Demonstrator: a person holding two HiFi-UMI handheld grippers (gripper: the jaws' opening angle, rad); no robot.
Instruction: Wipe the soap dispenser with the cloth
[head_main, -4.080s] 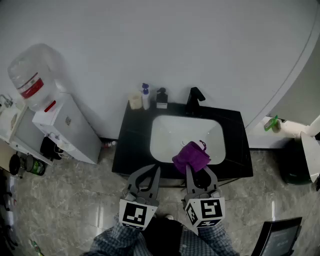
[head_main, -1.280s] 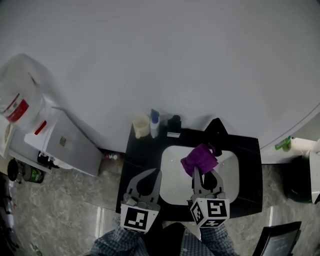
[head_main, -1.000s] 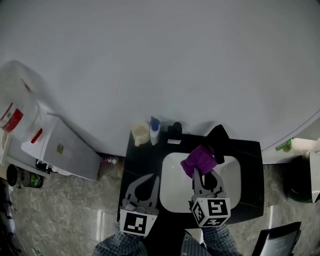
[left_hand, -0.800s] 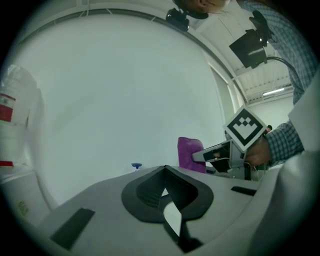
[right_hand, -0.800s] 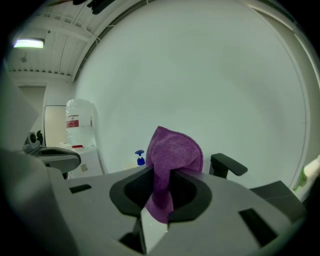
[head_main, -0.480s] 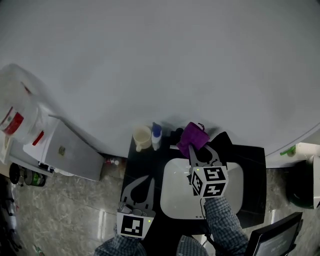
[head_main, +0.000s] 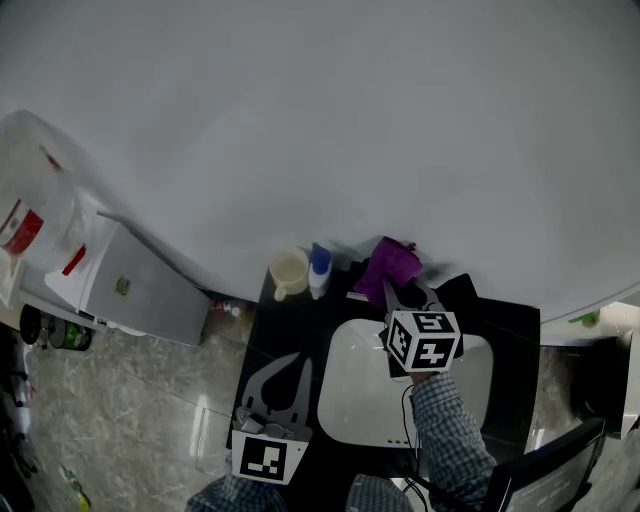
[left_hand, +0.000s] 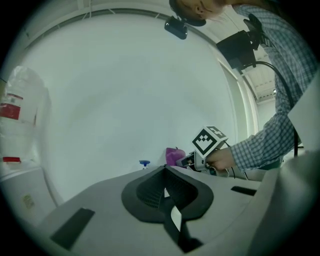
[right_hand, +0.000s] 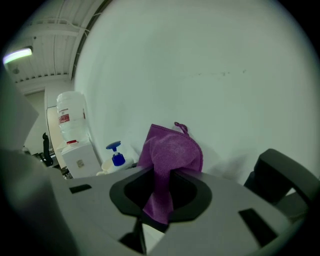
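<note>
My right gripper (head_main: 397, 288) is shut on a purple cloth (head_main: 388, 264) and holds it at the back of the black counter, close to the wall. The cloth covers most of the black soap dispenser (head_main: 356, 274); only a dark edge shows left of it. In the right gripper view the cloth (right_hand: 170, 155) hangs bunched between the jaws and hides the dispenser. My left gripper (head_main: 297, 358) stays low over the counter's front left, shut and with nothing in it. From the left gripper view (left_hand: 165, 169) the cloth (left_hand: 174, 156) shows in the distance.
A blue-topped pump bottle (head_main: 320, 266) and a cream cup (head_main: 289, 272) stand left of the dispenser. A black faucet (head_main: 457, 292) rises behind the white sink basin (head_main: 360, 400). A water cooler (head_main: 120, 290) stands left of the black counter (head_main: 275, 325).
My right gripper has carried the purple cloth from over the basin to the back of the counter, onto the soap dispenser. The left gripper has stayed near the front.
</note>
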